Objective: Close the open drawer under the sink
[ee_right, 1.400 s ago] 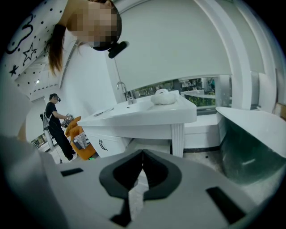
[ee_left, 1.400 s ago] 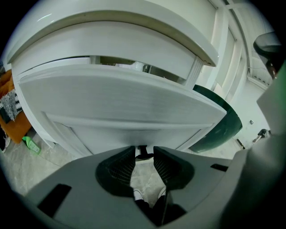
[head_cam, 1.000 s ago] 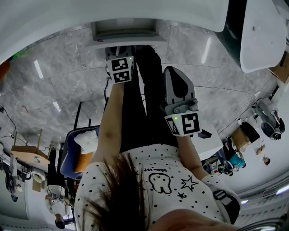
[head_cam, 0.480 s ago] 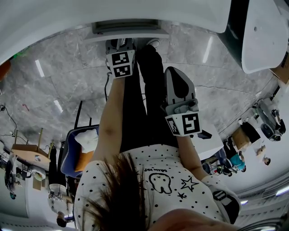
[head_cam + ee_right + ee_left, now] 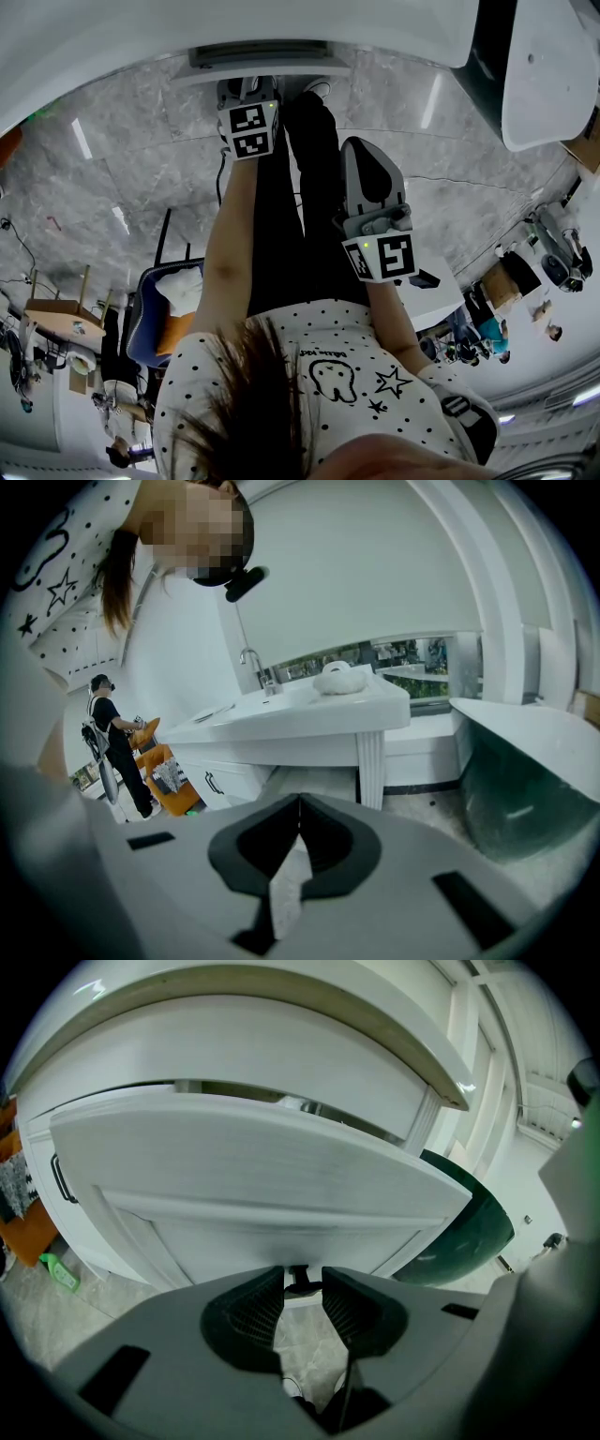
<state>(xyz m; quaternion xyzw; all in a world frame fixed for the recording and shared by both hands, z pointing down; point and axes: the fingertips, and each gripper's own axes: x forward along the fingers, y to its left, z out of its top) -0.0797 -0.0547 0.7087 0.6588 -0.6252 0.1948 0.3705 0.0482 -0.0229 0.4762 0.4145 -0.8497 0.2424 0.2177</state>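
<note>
The drawer (image 5: 253,1171) sits under the white worktop (image 5: 281,1012) of the sink, straight in front of the person. It is not fully shut: in the left gripper view a thin dark slit runs along the top edge of its white front. In the head view the drawer shows at the top of the picture, over the grey marble floor (image 5: 141,159).

The left gripper (image 5: 247,86) is stretched forward on a bare arm and its tips are right at the drawer front. Its jaws stand a narrow gap apart. A small dark handle (image 5: 300,1281) on the lower part of the drawer front shows in this gap, at the tips. I cannot tell if the pads press on the handle or only stand beside it.

The right gripper (image 5: 300,803) is held lower and nearer to the body, well apart from the drawer. Its jaws are closed tip to tip and nothing is between them. It looks across the room toward another white sink worktop (image 5: 309,714) with a tap (image 5: 251,665), and a person (image 5: 111,738) stands far behind.
</note>
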